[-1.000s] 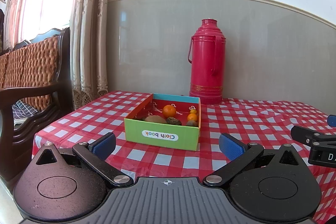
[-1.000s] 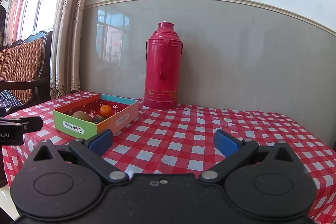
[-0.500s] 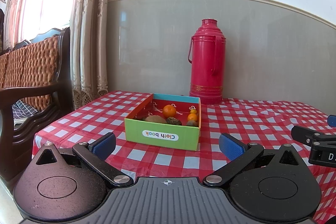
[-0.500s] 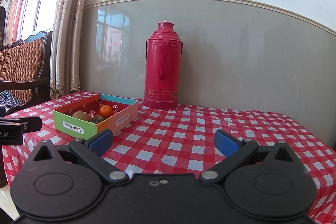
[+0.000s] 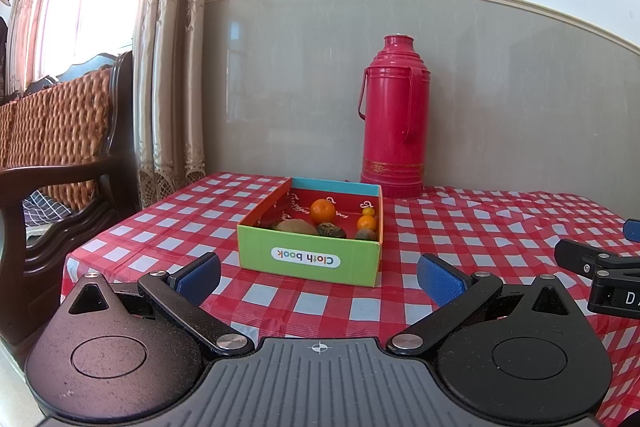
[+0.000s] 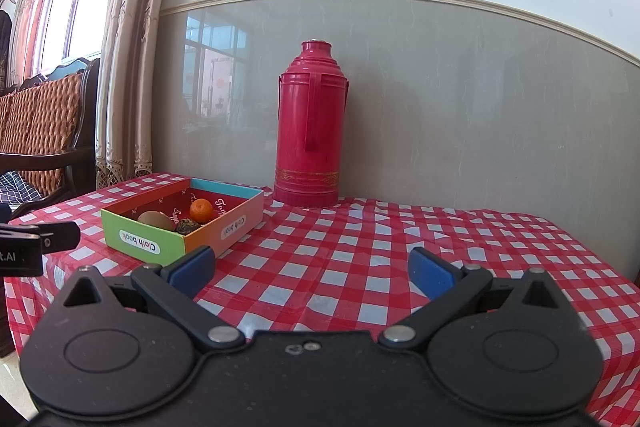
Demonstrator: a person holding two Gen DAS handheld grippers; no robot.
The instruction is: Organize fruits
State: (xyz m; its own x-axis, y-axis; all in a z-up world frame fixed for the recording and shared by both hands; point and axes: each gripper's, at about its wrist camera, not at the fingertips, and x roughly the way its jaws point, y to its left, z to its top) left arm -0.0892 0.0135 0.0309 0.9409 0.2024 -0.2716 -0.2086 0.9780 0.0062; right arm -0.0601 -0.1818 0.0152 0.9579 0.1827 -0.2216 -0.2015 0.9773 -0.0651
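No movement: fruits (image 5: 323, 211) boxed.

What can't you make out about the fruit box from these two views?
- Box floor and fruit undersides: the green front wall hides them in the left wrist view.
- Two small orange fruits at the right wall: seen only in the left wrist view; the box's orange side wall hides them in the right wrist view.
- Dark lumps beside the brown fruit: too small to identify.
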